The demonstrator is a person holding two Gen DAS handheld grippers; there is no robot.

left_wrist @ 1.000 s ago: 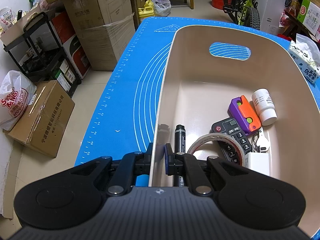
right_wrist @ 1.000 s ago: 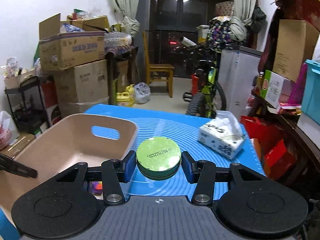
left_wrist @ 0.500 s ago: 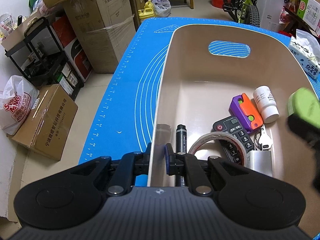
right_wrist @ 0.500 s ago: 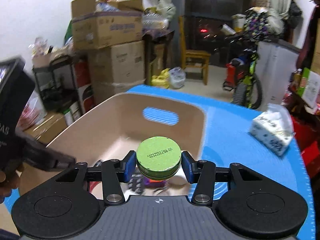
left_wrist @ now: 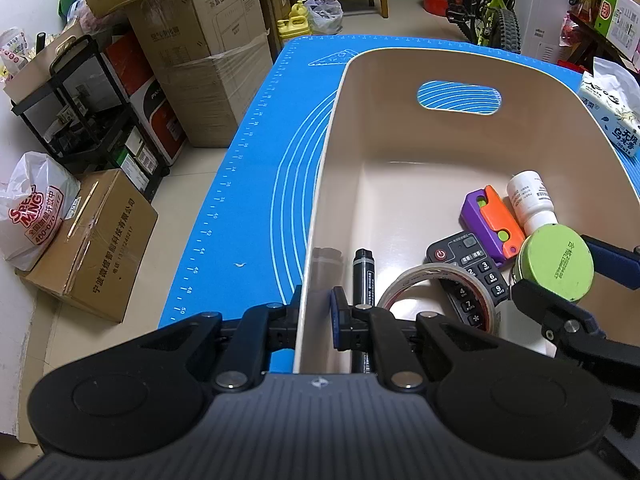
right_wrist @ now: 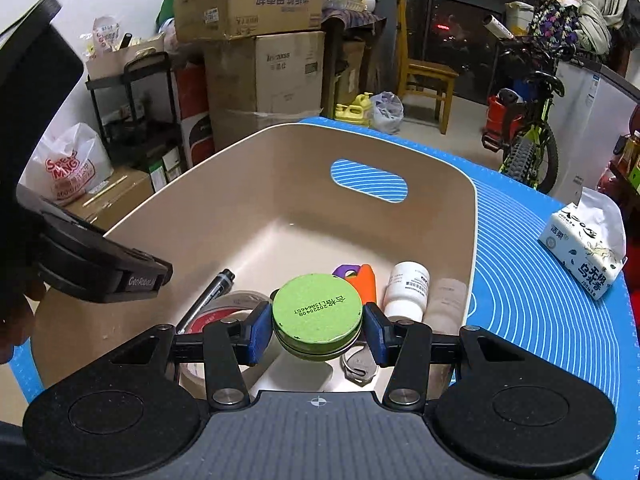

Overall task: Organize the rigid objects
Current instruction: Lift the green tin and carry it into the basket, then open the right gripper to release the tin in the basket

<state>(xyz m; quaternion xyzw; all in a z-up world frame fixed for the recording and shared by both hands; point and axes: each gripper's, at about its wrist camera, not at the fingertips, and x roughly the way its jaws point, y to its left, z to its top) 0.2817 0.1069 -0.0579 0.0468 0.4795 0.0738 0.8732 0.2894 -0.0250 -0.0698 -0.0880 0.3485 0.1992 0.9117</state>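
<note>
Over the beige bin (right_wrist: pixel 474 216), the right gripper (right_wrist: pixel 318 330) clamps a green tin (right_wrist: pixel 317 307) by its sides, poised above the remote (left_wrist: pixel 468 264) and tape roll (left_wrist: pixel 436 280), likely for dropping in; the left gripper (left_wrist: pixel 316 316) pinches the bin's near wall, probably steadying it

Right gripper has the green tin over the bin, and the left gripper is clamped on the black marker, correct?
Not quite. The left gripper is clamped on the beige bin wall, as the left wrist view shows; the black marker lies loose inside. The right gripper does hold the green tin over the bin.
</note>
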